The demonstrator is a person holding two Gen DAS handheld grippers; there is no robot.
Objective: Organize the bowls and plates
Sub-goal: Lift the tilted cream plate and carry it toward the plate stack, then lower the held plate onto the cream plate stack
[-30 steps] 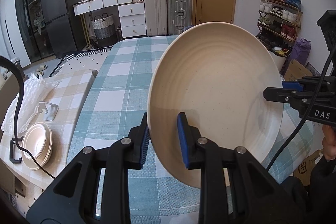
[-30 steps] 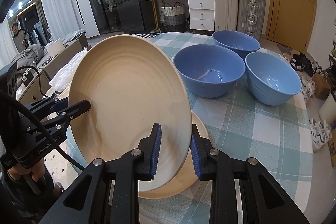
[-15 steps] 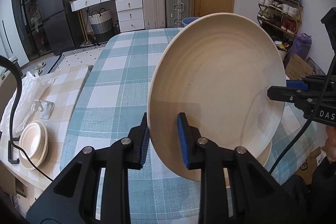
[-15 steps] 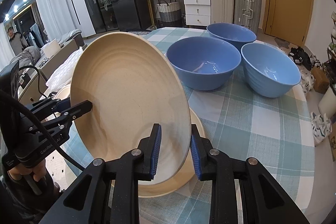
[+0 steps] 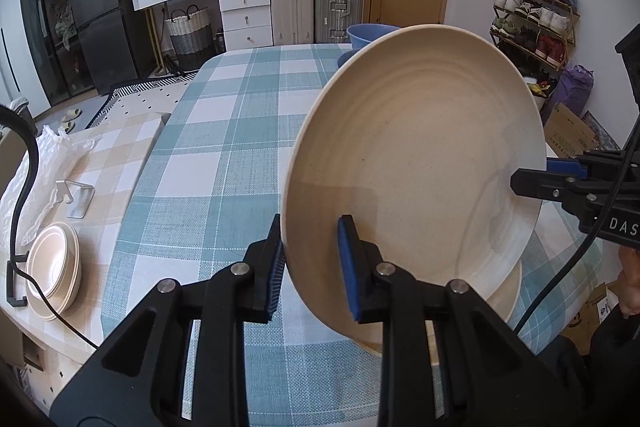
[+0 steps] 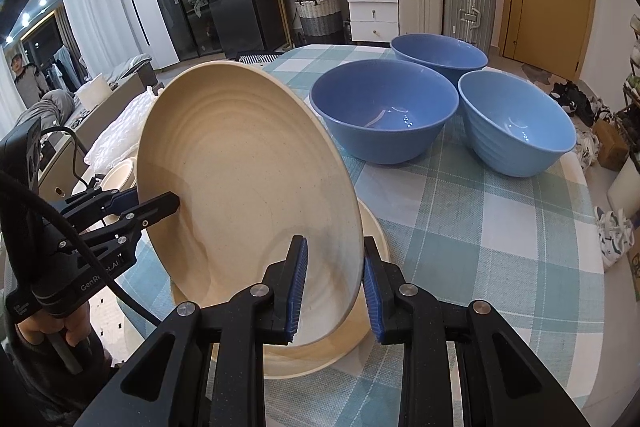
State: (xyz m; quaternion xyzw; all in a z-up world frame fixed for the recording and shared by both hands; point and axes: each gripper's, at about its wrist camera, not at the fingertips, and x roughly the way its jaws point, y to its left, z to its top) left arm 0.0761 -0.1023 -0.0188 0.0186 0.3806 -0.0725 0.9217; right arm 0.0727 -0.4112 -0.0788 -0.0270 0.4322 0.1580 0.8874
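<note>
A large cream plate [image 5: 416, 155] [image 6: 248, 179] hangs tilted on edge above the checked table [image 5: 224, 147]. My left gripper [image 5: 310, 227] [image 6: 176, 201] is shut on its near rim. My right gripper [image 6: 334, 247] [image 5: 516, 179] is shut on the opposite rim. Directly under it a second cream plate [image 6: 316, 359] [image 5: 508, 291] lies flat on the cloth, mostly hidden by the held one. Three blue bowls [image 6: 384, 107] [image 6: 438, 55] [image 6: 516, 123] stand together beyond the plates; only the top of one blue bowl [image 5: 368, 33] peeks over the plate in the left wrist view.
A stack of small cream dishes [image 5: 52, 263] sits on a side table with a beige cloth, next to a metal stand [image 5: 76, 195] and a black cable. Cardboard boxes [image 5: 568, 135] and a shoe rack stand past the table's right edge. A person [image 6: 24, 75] stands far off.
The held plate has sunk toward the table with both grippers still on it. The flat plate beneath now shows under its lower edge in the left wrist view.
</note>
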